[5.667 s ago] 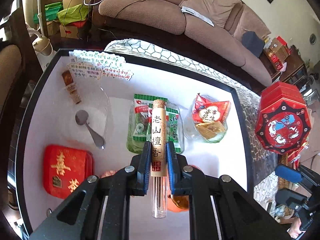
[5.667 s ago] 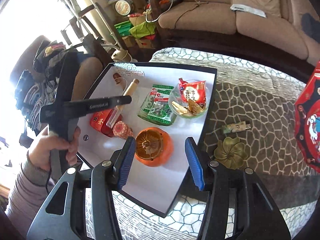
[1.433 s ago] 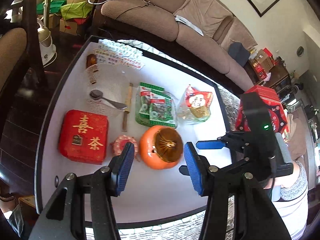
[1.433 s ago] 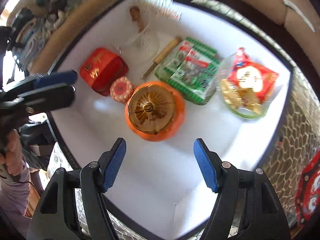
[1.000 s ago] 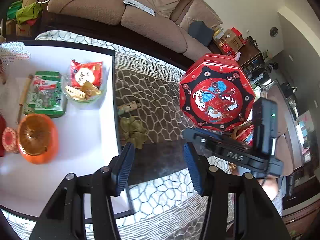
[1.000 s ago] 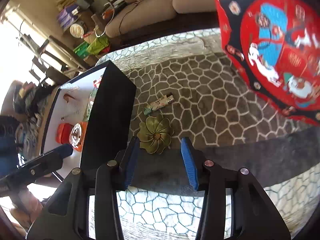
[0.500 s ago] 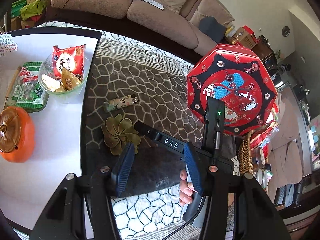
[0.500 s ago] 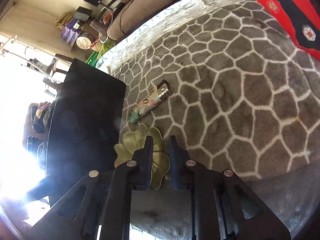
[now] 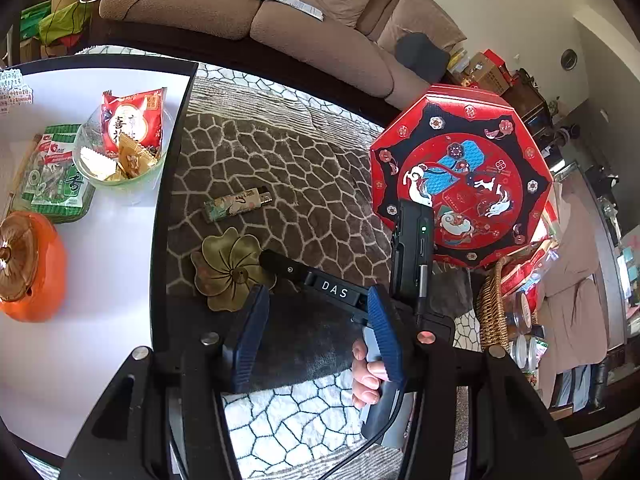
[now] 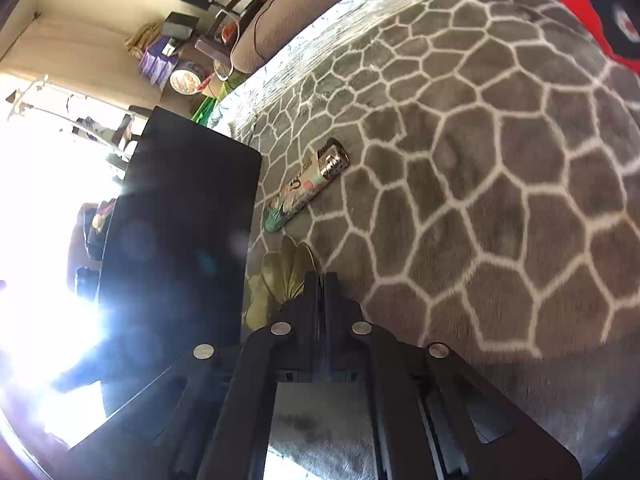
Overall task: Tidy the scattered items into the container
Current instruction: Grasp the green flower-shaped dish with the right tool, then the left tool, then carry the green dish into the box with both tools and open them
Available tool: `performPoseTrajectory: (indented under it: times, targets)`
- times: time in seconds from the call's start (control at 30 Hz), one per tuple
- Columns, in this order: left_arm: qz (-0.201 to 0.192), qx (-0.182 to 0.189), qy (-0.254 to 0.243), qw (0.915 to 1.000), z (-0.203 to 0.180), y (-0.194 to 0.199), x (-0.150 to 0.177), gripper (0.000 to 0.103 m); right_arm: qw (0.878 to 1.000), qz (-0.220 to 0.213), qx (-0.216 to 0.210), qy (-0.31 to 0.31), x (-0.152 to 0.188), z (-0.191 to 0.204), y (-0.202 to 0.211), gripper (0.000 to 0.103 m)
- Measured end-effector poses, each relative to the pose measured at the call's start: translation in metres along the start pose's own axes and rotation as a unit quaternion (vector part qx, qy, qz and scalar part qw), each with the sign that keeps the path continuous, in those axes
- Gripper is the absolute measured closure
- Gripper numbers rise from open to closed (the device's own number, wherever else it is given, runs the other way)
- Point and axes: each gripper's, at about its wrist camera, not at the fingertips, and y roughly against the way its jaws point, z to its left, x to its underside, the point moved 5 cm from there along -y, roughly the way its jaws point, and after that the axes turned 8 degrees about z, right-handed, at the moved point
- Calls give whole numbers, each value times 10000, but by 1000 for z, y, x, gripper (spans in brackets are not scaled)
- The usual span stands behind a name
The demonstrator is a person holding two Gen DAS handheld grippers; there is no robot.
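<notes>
Bright daylight; blinding window glare washes out the right wrist view's left; fisheye-bent edges.

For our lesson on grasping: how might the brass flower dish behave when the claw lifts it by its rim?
The brass flower dish looks stiff metal, so it probably won't flex. Gripped at one petal by the right claw, it may tilt. Its shiny surface could slip.

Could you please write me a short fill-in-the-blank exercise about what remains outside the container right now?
1. The lighter lies on the patterned ____.
2. The right hand-held gripper is shut on the edge of the brass ____-shaped dish.
3. The left hand-held gripper holds ____.
4. The orange persimmon-shaped jar sits inside the white ____.

Missing words: blanket; flower; nothing; container
</notes>
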Motion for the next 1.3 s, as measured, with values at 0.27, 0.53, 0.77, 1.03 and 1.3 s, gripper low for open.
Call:
performPoseTrajectory:
  times: [0.27, 0.53, 0.77, 1.03, 1.3]
  targets:
    - [170, 157, 74, 9997, -19, -10, 24, 51, 9983, 62, 528, -226, 46, -17, 57, 101]
    - [462, -122, 66, 9988, -35, -74, 34, 51, 9964, -141, 461, -697, 101, -61, 96, 100]
    - [636, -142, 435, 9969, -11, -109, 49, 53, 9968, -195, 389, -670, 101, -72, 99, 99]
    - [465, -56, 634, 9969, -3, -120, 54, 81, 9966, -213, 271, -743, 101, -78, 100, 99]
    - [531, -17, 537, 9971, -10, -103, 54, 93, 9969, -308, 254, -680, 102, -56, 121, 100]
